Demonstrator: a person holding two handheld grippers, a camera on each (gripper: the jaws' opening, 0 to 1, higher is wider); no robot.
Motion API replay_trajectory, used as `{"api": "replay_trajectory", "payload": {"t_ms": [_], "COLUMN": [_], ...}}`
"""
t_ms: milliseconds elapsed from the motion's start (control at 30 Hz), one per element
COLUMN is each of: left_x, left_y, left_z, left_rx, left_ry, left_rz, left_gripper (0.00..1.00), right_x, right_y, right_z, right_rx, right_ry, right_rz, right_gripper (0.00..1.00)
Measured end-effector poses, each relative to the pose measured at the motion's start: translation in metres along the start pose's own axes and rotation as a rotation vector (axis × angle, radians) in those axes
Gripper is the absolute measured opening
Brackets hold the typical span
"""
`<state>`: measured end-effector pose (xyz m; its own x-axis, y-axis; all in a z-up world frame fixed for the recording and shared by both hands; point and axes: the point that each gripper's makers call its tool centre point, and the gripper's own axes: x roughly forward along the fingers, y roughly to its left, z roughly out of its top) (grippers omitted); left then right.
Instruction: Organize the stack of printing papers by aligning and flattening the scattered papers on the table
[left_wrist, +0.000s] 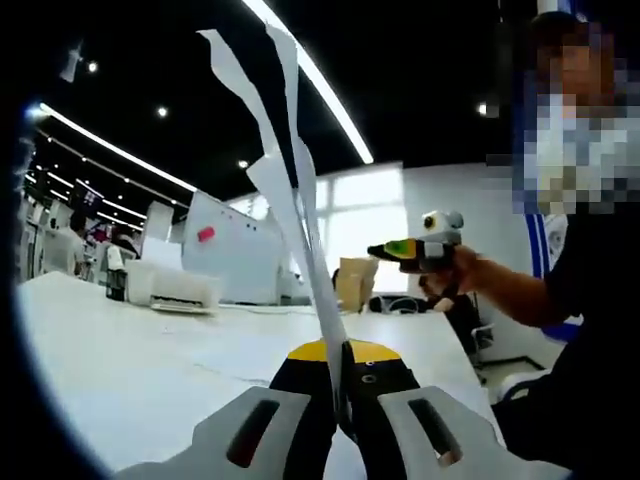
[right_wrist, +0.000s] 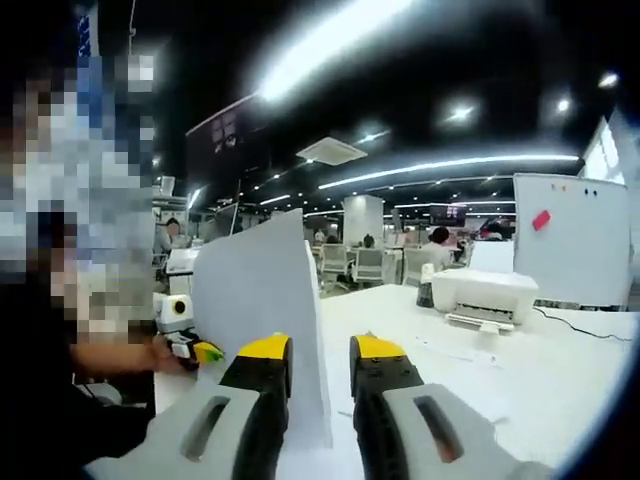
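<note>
Pinched between the jaws of the left claw (left_wrist: 340, 385), at the bottom centre of the left gripper view, the stack of papers (left_wrist: 300, 200) stands on edge and rises to the top of the frame, lifted off the white surface (left_wrist: 130, 370). Its sheets fan apart higher up; two or three separate edges show, though an exact count is not possible. In the right gripper view the same stack shows its broad white face at centre left, and the right claw (right_wrist: 320, 375) straddles its lower edge with the jaws a little apart; I cannot tell whether they touch the sheets.

Paper like this should be light, thin and floppy, likely to bow and slide sheet over sheet, and easily creased. My judgement is that a hold near a bottom edge or corner, with the whole thickness between the jaws, keeps the sheets together while their edges are tapped level on the surface.

Further out, one white printer (right_wrist: 485, 295) sits on the surface at centre right of the right gripper view, a dark bottle (right_wrist: 427, 285) just beside it. One whiteboard (right_wrist: 570, 240) with a pink note stands at the right edge. A brown paper bag (left_wrist: 355, 283) sits at the far end of the surface in the left gripper view.
</note>
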<state>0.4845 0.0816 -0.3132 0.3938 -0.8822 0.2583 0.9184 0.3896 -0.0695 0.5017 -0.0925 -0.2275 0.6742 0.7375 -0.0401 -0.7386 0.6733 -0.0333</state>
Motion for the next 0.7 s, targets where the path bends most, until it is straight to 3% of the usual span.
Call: {"api": "replay_trajectory", "payload": {"t_ms": [267,700], "left_x": [-0.003,-0.003], "left_y": [0.005,0.012], "left_z": [0.003,-0.003], "left_rx": [-0.027,-0.06], "left_ry": [-0.014,0.009], "left_rz": [0.014,0.04], "left_gripper": [0.06,0.07], "right_x": [-0.009,-0.025], "right_y": [-0.011,-0.03], "right_z": [-0.008,-0.039], "right_rx": [0.007,0.028], "right_ry": [0.014,0.083], "right_rz": [-0.049,-0.14], "right_gripper": [0.21,0.28]}}
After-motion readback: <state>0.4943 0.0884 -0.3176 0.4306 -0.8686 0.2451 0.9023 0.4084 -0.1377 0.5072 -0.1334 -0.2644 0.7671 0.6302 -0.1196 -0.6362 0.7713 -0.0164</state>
